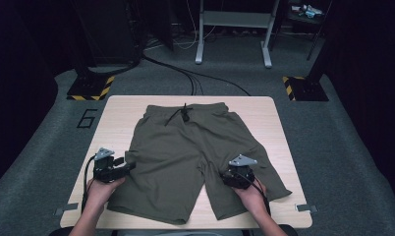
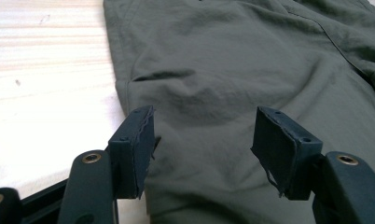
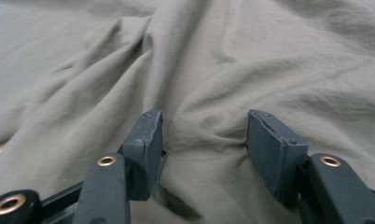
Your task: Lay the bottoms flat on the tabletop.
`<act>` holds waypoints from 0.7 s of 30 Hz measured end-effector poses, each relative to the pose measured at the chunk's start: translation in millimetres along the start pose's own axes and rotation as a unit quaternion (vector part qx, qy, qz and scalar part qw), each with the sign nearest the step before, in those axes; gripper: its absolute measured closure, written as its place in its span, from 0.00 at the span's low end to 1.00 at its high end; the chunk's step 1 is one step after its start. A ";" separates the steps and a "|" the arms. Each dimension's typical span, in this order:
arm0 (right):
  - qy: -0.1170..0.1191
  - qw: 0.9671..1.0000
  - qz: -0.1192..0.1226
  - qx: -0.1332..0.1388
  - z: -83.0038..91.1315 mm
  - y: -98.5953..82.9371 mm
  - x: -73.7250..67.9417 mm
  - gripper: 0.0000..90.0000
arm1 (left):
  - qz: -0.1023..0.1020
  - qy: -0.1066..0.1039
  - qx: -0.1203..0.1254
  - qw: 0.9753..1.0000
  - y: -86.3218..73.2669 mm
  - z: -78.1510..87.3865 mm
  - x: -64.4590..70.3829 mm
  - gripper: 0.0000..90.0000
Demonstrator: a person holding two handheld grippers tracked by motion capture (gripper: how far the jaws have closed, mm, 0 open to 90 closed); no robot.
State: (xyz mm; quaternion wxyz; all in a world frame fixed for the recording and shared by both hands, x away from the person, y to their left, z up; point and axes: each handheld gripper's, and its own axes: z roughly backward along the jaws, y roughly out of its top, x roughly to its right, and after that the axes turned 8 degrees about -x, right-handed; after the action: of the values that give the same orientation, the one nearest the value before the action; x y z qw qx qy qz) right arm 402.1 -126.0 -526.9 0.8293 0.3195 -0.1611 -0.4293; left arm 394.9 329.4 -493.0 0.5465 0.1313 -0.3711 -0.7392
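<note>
A pair of olive-green shorts (image 1: pixel 185 147) lies spread flat on the light wooden table (image 1: pixel 117 108), waistband and dark drawstring (image 1: pixel 184 114) at the far side, both legs toward me. My left gripper (image 1: pixel 128 166) is at the outer edge of the left leg, open, its jaws resting on the cloth (image 2: pixel 232 70) near the side seam with the fabric between them. My right gripper (image 1: pixel 233 174) sits on the right leg, open, jaws pressed down into wrinkled fabric (image 3: pixel 204 93).
Bare table (image 2: pixel 45 70) lies left of the shorts. Tape marks (image 1: pixel 303 207) sit at the near corners. Beyond the table are floor cables (image 1: pixel 185 73), a white stand's legs (image 1: pixel 233 29) and yellow-black striped bases (image 1: pixel 90 88).
</note>
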 end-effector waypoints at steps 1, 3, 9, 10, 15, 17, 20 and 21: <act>0.001 1.000 -0.002 -0.001 0.3 -0.3 -4.1 0.49 | -0.005 0.000 0.000 1.000 0.9 -1.5 -1.0 0.43; 0.008 1.000 0.000 -0.001 0.8 -1.1 -10.4 0.48 | -0.009 -0.006 -0.005 1.000 2.3 -4.6 -2.6 0.42; 0.011 1.000 0.004 0.013 9.1 3.3 0.3 0.46 | -0.017 -0.017 -0.013 1.000 4.4 -10.7 -6.2 0.41; 0.008 1.000 0.001 0.019 10.9 4.9 2.5 0.46 | -0.018 -0.017 -0.016 1.000 4.5 -11.2 -7.8 0.41; 0.025 0.999 0.016 0.032 13.9 16.0 19.1 0.41 | -0.023 -0.021 -0.019 0.999 9.9 -14.7 -12.4 0.40; 0.026 0.999 0.023 0.033 13.2 20.3 24.3 0.40 | -0.029 -0.017 -0.018 0.999 13.5 -15.8 -14.1 0.39; 0.027 0.998 0.030 0.039 12.5 27.7 33.7 0.40 | -0.034 -0.019 -0.020 0.999 19.0 -17.7 -19.2 0.37; 0.031 0.998 0.030 0.040 12.2 30.3 37.0 0.40 | -0.034 -0.022 -0.019 0.999 20.6 -18.8 -21.9 0.37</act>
State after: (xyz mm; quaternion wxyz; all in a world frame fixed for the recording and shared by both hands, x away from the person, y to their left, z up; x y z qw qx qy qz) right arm 435.4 -147.9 -497.8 0.8329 0.3607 -0.1618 -0.3872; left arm 428.8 339.0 -496.3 0.5148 0.1171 -0.3641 -0.7672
